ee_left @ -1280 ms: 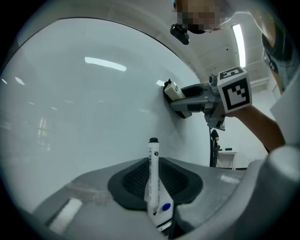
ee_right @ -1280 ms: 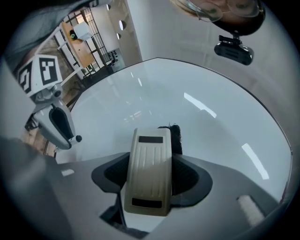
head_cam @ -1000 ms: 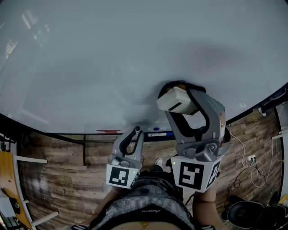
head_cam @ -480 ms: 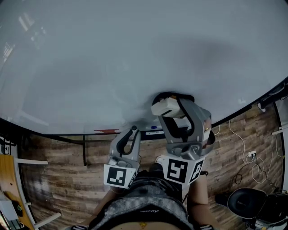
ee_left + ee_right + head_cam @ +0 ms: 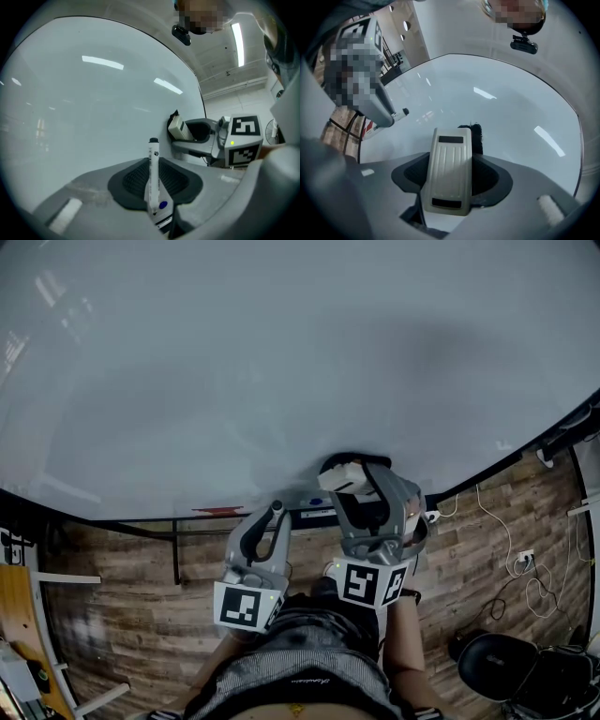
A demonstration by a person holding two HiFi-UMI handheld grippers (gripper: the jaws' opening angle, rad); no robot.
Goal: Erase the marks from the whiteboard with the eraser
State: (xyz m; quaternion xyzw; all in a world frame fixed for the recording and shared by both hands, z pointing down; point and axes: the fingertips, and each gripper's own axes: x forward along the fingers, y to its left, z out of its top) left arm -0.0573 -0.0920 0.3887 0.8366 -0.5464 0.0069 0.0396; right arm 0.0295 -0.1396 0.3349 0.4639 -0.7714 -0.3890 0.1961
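The whiteboard (image 5: 281,362) fills the upper head view and shows no clear marks. My right gripper (image 5: 349,476) is shut on a cream eraser (image 5: 341,474) with a black felt edge (image 5: 474,137), held at the board's lower edge. In the right gripper view the eraser (image 5: 449,171) stands upright between the jaws, facing the whiteboard (image 5: 501,112). My left gripper (image 5: 277,509) sits lower left of it, shut on a white marker (image 5: 153,176) with a black cap, pointing at the whiteboard (image 5: 84,103). The right gripper's marker cube (image 5: 243,140) shows in the left gripper view.
A black tray rail (image 5: 216,519) runs under the board with a red item (image 5: 223,513) on it. Below lies wood flooring (image 5: 122,615). Cables and a socket (image 5: 523,570) are at the right, a black chair base (image 5: 497,667) at lower right. The person's legs (image 5: 300,671) are at the bottom.
My right gripper with the eraser has come down and left along the board toward its lower edge. The left gripper has stayed nearly still.
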